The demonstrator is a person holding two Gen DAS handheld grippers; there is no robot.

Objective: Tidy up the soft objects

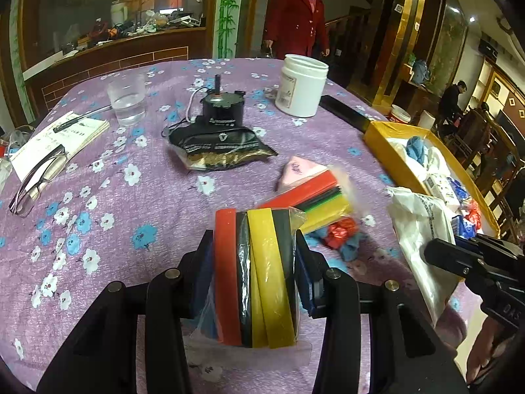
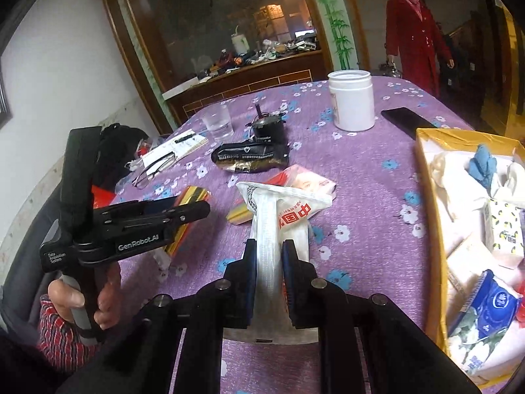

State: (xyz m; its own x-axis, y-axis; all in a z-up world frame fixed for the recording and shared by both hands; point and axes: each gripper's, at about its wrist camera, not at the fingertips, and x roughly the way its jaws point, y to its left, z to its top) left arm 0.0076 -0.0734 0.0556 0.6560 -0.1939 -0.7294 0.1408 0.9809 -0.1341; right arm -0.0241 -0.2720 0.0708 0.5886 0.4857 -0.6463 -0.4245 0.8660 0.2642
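Clamped between the 2 blue-padded fingers of the left gripper (image 1: 254, 246) is a clear bag of coloured strips (image 1: 259, 279): red, black and yellow bands stand on edge, pressed from both sides and lifted off the purple flowered counter (image 1: 98, 197). Just beyond it a second bundle of coloured strips (image 1: 315, 197) lies on the cloth, partly over a pink packet (image 1: 297, 170), with a crumpled red and blue scrap (image 1: 341, 234) just beside it.

From the right wrist view, the right gripper (image 2: 269, 256) is clenched on a white plastic bag with red print (image 2: 282, 203); the fingers pinch its gathered neck and the bag fans out above them, clear of the counter. At the right edge sits a yellow box (image 2: 426, 177) already holding soft things: white bags, a blue cloth (image 2: 482, 164), tissue packs (image 2: 495, 308).

Farther back on the counter stand a white jar (image 1: 302, 85), a clear glass of water (image 1: 128, 101), a small black motor (image 1: 223, 105) behind a black foil pouch (image 1: 220, 147), a dark phone (image 2: 407, 120), and a booklet with a pen and glasses (image 1: 36, 177) on the left. A hand (image 2: 78, 298) grips the left gripper's handle in the right wrist view. A person in a red coat (image 1: 295, 19) stands behind the counter.
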